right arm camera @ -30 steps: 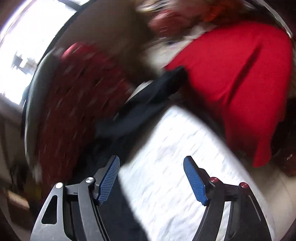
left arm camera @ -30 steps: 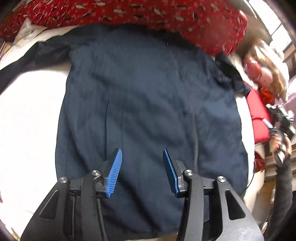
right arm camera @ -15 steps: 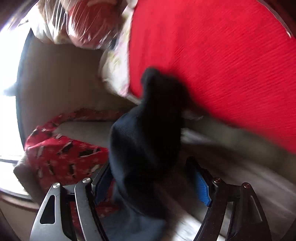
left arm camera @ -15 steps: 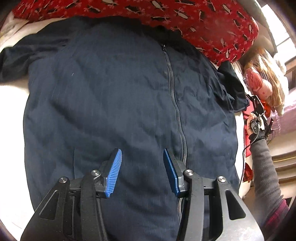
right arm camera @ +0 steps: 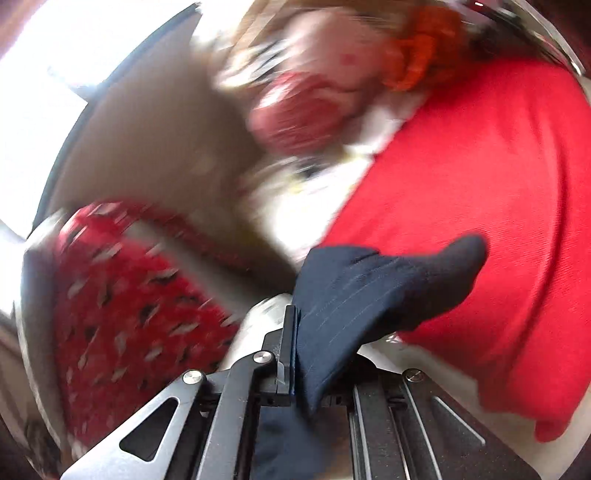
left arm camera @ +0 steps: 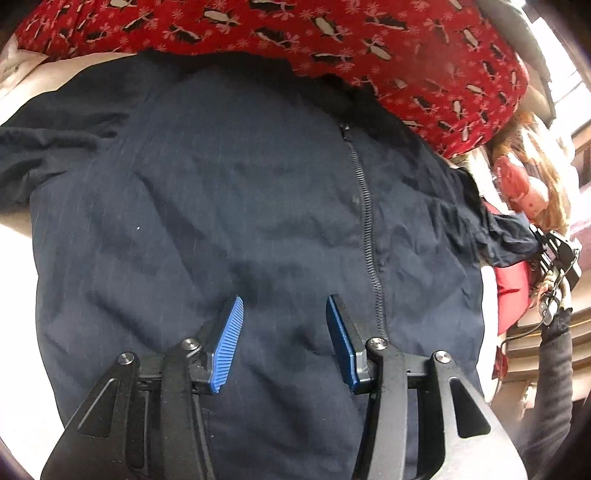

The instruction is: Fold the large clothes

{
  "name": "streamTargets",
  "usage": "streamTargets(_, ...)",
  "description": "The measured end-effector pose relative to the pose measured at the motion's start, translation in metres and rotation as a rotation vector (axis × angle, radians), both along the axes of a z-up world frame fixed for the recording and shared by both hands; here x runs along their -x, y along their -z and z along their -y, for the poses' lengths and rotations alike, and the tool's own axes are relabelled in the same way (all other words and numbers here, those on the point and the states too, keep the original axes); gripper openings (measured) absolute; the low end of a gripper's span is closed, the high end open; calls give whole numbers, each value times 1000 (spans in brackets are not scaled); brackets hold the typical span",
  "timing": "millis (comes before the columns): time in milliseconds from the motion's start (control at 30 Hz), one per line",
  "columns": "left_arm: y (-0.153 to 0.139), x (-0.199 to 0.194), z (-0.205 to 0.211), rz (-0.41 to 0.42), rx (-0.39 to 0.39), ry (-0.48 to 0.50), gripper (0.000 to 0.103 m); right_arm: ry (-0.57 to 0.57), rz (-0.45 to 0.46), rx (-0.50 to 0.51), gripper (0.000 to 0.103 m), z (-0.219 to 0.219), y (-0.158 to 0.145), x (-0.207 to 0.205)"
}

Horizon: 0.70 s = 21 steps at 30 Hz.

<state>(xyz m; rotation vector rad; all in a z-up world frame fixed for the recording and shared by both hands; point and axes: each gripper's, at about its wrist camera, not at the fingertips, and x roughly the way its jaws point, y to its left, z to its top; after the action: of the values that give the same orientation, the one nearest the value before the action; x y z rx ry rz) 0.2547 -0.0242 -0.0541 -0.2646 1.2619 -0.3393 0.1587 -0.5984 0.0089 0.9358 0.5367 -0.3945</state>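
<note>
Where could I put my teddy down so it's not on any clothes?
Only the bare white surface left of the navy jacket, below its left sleeve, is free. Elsewhere it's crowded: the penguin-print red cloth along the top, red fabric and a doll on the right.

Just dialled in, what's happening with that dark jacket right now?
The navy zip jacket lies spread flat, its collar end under a red penguin-print cloth. The right gripper has just closed and is shut on the jacket's sleeve cuff. The left gripper hovers open over the lower front, holding nothing.
</note>
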Motion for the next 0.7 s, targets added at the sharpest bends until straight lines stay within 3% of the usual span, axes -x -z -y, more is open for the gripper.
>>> streamTargets(133, -8, -3, -10, -17, 57, -5, 45, -157, 66, -10, 7, -63, -22, -18)
streamTargets(233, -17, -6, -20, -8, 47, -11, 45, -291, 84, -7, 8, -123, -30, -32)
streamTargets(500, -38, -18, -69, 10, 58, -63, 45, -646, -2, 59, 9, -307, -22, -83)
streamTargets(700, -38, -25, -100, 9, 86, -102, 45, -859, -86, 152, 9, -432, 6, -108)
